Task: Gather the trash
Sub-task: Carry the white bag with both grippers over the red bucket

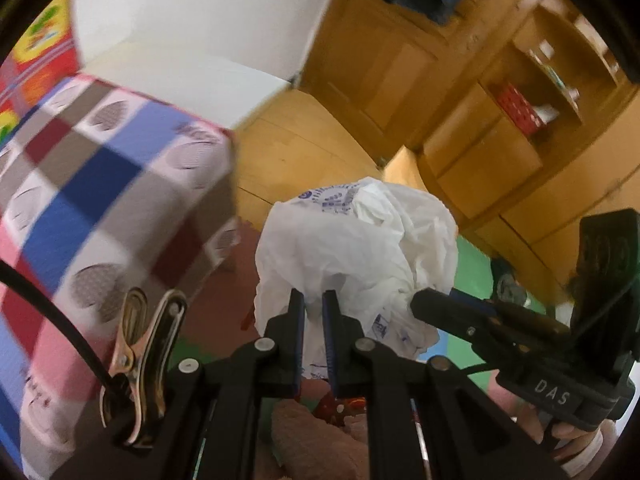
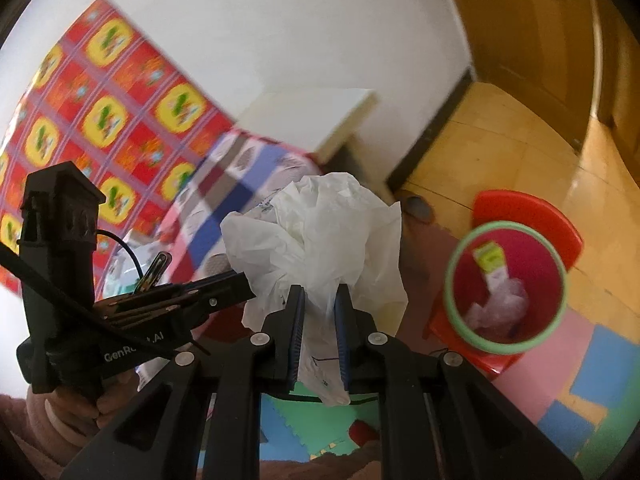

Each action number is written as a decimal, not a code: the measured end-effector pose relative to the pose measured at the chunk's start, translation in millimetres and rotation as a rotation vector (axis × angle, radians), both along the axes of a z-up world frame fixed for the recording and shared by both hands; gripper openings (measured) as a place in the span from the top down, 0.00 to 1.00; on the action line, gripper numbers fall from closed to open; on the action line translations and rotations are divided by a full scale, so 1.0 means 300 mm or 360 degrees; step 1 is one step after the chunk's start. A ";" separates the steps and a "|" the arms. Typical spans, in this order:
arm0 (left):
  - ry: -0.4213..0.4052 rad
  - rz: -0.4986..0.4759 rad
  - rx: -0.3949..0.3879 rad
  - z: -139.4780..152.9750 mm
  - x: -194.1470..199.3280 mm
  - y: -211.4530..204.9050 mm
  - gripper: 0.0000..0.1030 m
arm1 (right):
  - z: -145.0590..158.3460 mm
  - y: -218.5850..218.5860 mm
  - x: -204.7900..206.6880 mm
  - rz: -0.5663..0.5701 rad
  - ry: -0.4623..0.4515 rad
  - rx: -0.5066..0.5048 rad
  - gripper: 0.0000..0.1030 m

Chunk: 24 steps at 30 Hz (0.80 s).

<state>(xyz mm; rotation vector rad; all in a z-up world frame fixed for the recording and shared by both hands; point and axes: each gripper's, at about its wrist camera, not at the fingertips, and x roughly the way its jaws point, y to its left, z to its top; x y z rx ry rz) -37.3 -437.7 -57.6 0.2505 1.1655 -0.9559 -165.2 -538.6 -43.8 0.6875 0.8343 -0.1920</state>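
Both grippers, left gripper (image 1: 313, 300) and right gripper (image 2: 320, 294), pinch one crumpled white plastic bag (image 2: 320, 232); right, a green-rimmed red bin (image 2: 552, 280), checked bed (image 1: 100, 184) left.

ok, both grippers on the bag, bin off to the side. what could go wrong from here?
1. Both the left gripper and right gripper pinch thin folds of the crumpled white plastic bag; pulling apart could tear it or slip a fold free.
2. The bin sits off to the right with a narrow mouth; the puffy bag may catch its green rim and fall onto the foam mats.

Left hand-held gripper (image 1: 313, 305) and right hand-held gripper (image 1: 420, 304) pinch crumpled white bag (image 1: 360, 248).
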 end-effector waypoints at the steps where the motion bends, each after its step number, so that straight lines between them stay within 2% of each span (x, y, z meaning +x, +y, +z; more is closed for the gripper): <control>1: 0.0008 -0.0027 0.0008 -0.016 -0.011 -0.040 0.91 | -0.010 -0.023 -0.011 -0.0019 0.0010 0.0004 0.84; 14: 0.0063 -0.0269 0.0157 -0.269 -0.112 -0.457 0.91 | -0.216 -0.362 -0.168 -0.0267 0.0171 0.0077 0.84; 24: 0.0129 -0.0336 0.0257 -0.520 -0.133 -0.646 0.91 | -0.430 -0.537 -0.176 -0.0343 0.0329 0.0104 0.84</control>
